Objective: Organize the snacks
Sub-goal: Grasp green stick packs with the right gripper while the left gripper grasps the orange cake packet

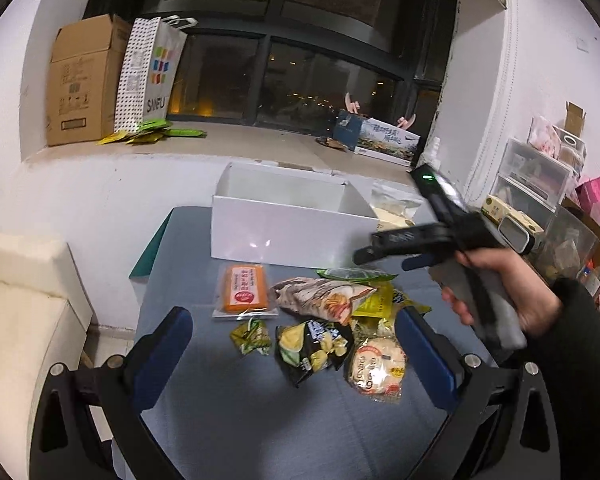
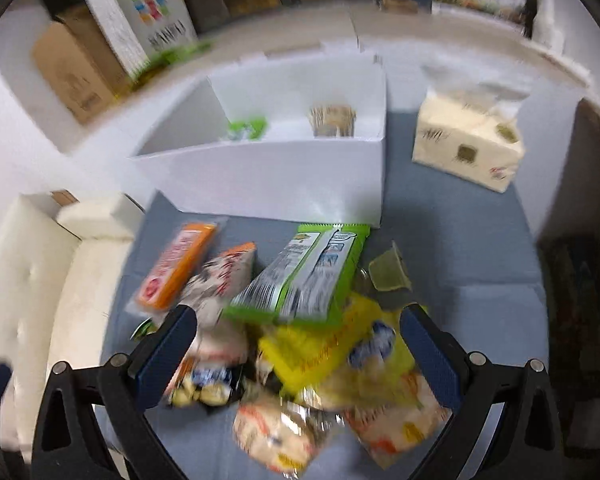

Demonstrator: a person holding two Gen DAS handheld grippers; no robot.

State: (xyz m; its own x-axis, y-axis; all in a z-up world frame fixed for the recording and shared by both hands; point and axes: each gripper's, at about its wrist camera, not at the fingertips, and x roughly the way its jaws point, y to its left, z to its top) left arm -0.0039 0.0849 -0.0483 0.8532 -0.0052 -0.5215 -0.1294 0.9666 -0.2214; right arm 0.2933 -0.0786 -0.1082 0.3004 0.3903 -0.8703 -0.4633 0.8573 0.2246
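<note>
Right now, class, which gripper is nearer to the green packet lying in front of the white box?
Right. The right gripper hovers just above the green packet with jaws open; the left gripper sits further back, over the pile's near side.

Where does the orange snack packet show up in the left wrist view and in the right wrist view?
Left wrist view: the orange snack packet lies left of centre, flat on the blue cloth, just in front of the white box.
Right wrist view: orange snack packet, left of centre, tilted and blurred, at the pile's left edge.
Shared landmark: the white box behind it.
</note>
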